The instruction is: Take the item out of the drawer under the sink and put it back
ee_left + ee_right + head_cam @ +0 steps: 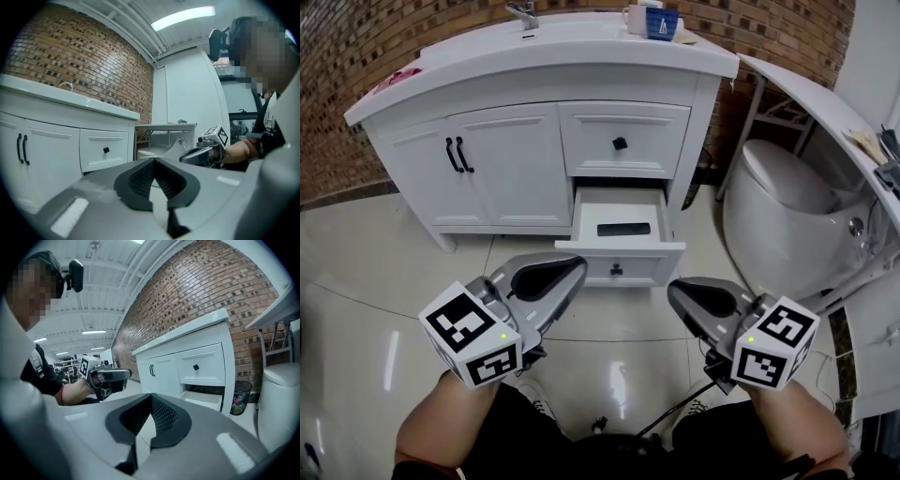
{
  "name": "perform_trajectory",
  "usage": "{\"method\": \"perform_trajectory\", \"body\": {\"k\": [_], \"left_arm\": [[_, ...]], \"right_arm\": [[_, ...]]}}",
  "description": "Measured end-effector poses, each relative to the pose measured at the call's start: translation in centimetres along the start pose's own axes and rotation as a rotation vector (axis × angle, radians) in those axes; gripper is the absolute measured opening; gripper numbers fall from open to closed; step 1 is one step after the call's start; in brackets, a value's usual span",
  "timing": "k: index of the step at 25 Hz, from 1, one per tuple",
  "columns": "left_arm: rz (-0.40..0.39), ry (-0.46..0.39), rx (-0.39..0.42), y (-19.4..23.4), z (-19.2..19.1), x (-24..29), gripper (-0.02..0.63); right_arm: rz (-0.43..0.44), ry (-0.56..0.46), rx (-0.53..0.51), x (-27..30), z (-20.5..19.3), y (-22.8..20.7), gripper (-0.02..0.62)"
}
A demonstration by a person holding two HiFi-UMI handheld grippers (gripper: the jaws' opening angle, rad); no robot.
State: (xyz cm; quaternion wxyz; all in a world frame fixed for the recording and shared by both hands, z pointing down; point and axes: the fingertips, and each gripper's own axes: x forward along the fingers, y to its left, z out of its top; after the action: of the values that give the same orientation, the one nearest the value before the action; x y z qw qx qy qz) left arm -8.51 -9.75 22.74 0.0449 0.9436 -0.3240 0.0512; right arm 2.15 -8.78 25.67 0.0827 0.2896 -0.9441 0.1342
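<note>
Two grippers, both empty, held over the tiled floor (pixel 619 352) in front of a white vanity cabinet (pixel 511 164). The left gripper (pixel 575 268) has its fingers (pixel 140 176) pressed together, nothing between them. The right gripper (pixel 676 290) is the same: fingers (pixel 161 416) closed tip to tip, holding nothing. The two are apart, side by side, and point roughly toward the cabinet.

The bottom drawer (pixel 652 266) is pulled out. The item (pixel 623 229), flat, black and oblong, lies inside on the drawer bottom, apart from both grippers. The upper drawer (pixel 623 141), just above, is shut and has a black knob. The double doors at left are closed.

A faucet (pixel 523 13) and a blue cup (pixel 661 23) sit on top of the vanity. A white toilet (pixel 778 192) stands to the right, and a brick wall runs behind.
</note>
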Motion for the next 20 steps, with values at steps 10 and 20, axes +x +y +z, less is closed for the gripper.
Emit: {"method": "perform_trajectory", "body": {"k": [10,20], "left_arm": [[-0.024,0.062,0.002,-0.6,-3.8,-0.4,0.003],[-0.084,0.084,0.026,-2.4,-4.2,0.4,0.004]], "right_arm": [[-0.004,0.04,0.029,0.7,-1.4,0.2,0.003],[0.004,0.077,0.024,1.1,-2.4,0.7,0.002]]}}
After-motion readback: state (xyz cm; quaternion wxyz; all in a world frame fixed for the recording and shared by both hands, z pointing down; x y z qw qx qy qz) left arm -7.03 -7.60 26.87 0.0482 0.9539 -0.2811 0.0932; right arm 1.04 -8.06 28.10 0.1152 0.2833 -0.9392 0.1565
